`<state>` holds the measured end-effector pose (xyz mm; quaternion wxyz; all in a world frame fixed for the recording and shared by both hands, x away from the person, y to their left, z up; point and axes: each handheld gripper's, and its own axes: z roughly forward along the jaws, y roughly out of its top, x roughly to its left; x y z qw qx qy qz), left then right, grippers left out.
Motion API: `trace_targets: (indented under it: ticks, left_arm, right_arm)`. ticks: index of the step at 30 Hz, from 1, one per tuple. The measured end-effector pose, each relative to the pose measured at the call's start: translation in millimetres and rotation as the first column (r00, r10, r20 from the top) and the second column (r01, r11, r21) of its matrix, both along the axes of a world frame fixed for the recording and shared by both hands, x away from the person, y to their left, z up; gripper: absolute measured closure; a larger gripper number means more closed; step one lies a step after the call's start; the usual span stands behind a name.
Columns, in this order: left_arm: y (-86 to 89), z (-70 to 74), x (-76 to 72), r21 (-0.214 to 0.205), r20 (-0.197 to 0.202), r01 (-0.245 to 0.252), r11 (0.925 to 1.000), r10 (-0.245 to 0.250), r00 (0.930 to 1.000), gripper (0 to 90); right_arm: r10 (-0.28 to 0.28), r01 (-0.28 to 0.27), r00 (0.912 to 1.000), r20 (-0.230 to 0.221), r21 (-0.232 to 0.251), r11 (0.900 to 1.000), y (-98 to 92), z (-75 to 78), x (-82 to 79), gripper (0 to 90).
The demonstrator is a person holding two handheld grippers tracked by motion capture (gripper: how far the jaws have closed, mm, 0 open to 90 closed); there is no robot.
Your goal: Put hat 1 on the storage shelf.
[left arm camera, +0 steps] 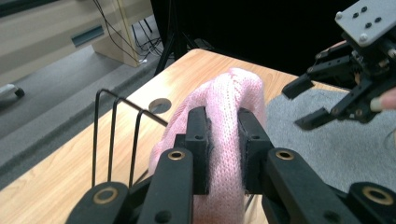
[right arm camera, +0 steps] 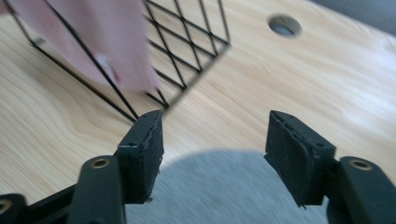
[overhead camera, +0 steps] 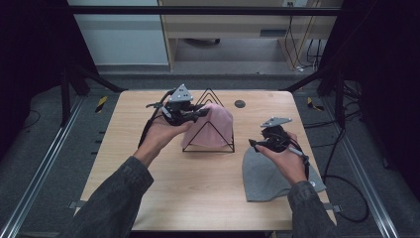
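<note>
Two jaws of the left gripper [left arm camera: 223, 154] pinch the pink hat [left arm camera: 224, 93].

No legible text, labels, brand marks, numbers or signs are present on any surface in the three views.
</note>
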<state>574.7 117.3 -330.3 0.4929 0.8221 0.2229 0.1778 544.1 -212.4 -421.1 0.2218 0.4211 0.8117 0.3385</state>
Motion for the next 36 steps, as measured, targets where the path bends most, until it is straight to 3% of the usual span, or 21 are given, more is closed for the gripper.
trace_targets:
  ticks: [5, 12, 16, 18, 20, 21, 24, 25, 31, 36]
  left_arm:
    - [6.0, -7.9, 1.1, 0.003, -0.031, -0.002, 1.0000, 0.002, 0.9995, 75.4]
    - [11.6, -17.1, 2.1, 0.013, -0.066, -0.007, 0.9999, 0.008, 0.9978, 71.6]
    - [12.7, -18.5, -2.3, -0.006, -0.062, -0.006, 1.0000, 0.005, 0.9981, 60.2]
    - [17.9, -16.2, -10.1, -0.009, -0.031, -0.009, 0.9999, 0.009, 0.9995, 48.1]
    - [20.4, -16.0, -12.9, -0.021, -0.030, -0.016, 0.9996, 0.016, 0.9994, 44.2]
    - [23.1, -16.0, -15.9, -0.028, -0.034, -0.018, 0.9994, 0.017, 0.9993, 36.5]
    - [30.9, -17.9, -27.5, 0.001, -0.021, -0.028, 0.9996, 0.028, 0.9994, 31.9]
    - [36.5, -21.2, -35.6, 0.010, -0.018, -0.028, 0.9995, 0.029, 0.9994, 26.4]
    - [49.8, -32.4, -52.2, 0.029, -0.031, -0.061, 0.9977, 0.062, 0.9976, 16.4]
    - [62.0, -53.7, -68.2, 0.052, -0.067, -0.064, 0.9966, 0.067, 0.9955, 10.7]
  right_arm:
    - [-0.054, 0.054, 0.9973, -0.051, 0.003, 0.9985, -26.0, -8.2, 1.7, 29.7]
    - [-0.090, 0.090, 0.9939, -0.063, -0.006, 0.9959, -47.2, -11.2, 0.9, 42.9]
    - [-0.102, 0.102, 0.9928, -0.063, -0.001, 0.9947, -56.2, -10.4, -0.5, 48.8]
    - [-0.111, 0.112, 0.9920, -0.059, 0.006, 0.9937, -61.3, -10.3, 0.1, 51.9]
    - [-0.113, 0.114, 0.9916, -0.062, 0.008, 0.9935, -64.3, -10.4, 0.6, 54.0]
    - [-0.123, 0.124, 0.9901, -0.067, 0.013, 0.9922, -69.9, -11.9, 2.4, 55.1]
    - [-0.140, 0.141, 0.9873, -0.074, 0.009, 0.9899, -76.8, -13.6, 4.9, 55.4]
    - [-0.157, 0.159, 0.9839, -0.085, 0.022, 0.9870, -84.4, -15.0, 7.9, 55.4]
    - [-0.192, 0.196, 0.9758, -0.105, 0.037, 0.9799, -99.3, -21.9, 17.4, 54.7]
    - [-0.209, 0.217, 0.9667, -0.147, 0.038, 0.9754, -103.0, -33.1, 26.8, 53.1]
